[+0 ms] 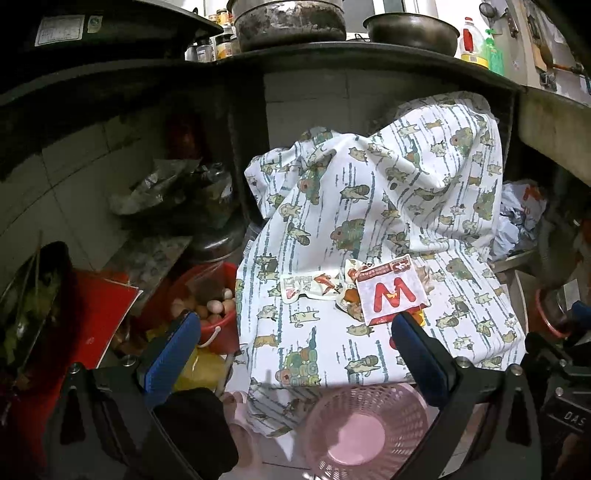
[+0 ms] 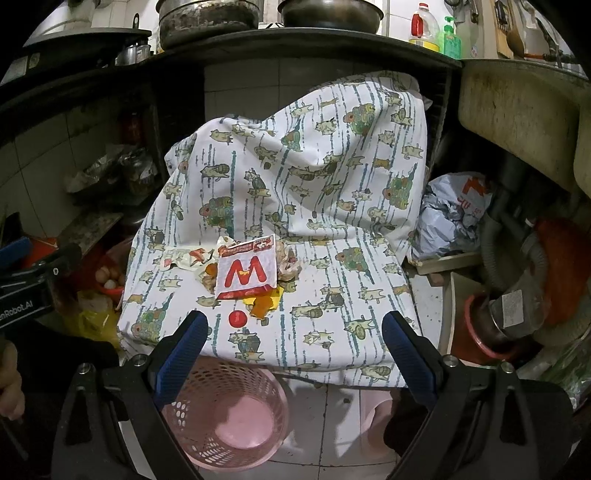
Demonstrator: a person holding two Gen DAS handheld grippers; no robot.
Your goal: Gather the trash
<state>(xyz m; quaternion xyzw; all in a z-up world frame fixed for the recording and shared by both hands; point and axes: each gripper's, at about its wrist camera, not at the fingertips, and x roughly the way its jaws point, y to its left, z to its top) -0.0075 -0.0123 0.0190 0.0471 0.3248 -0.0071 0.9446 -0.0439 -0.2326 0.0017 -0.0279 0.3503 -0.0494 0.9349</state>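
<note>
Nearest the lens, the left tongs (image 1: 295, 341) and the right tongs (image 2: 295, 339) both stand released, their blue-padded fingers (image 2: 183, 356) spread wide with nothing between them. Just below them on the tiled floor (image 2: 334, 406) stands a round pink perforated plastic basket (image 2: 229, 413); its solid pink bottom shows and no trash is seen inside. Past the basket rises a surface draped in a white cloth printed with cartoon animals and blue stripes (image 2: 332, 177), and the trash sits in a cluster near its front edge. A white square paper wrapper with a large red "M" (image 2: 245, 273) lies flat on top, its letter upside down to the camera, one corner pointing toward the tongs. A flattened white sauce packet with red print (image 2: 184, 258) lies just left of it, long axis running left to right. Orange peel scraps (image 2: 264, 304) poke out from under the wrapper's near edge, and a small round red cap (image 2: 237, 318) rests beside them, closest to the tongs. To the left, a red bucket holding eggs (image 1: 216, 310) sits low beside the cloth. To the right, a crumpled white plastic bag with red print (image 2: 454, 214) is wedged against grey pipes (image 2: 517, 258). Dark metal pots (image 2: 207, 20) stand on the shelf overhead.
</note>
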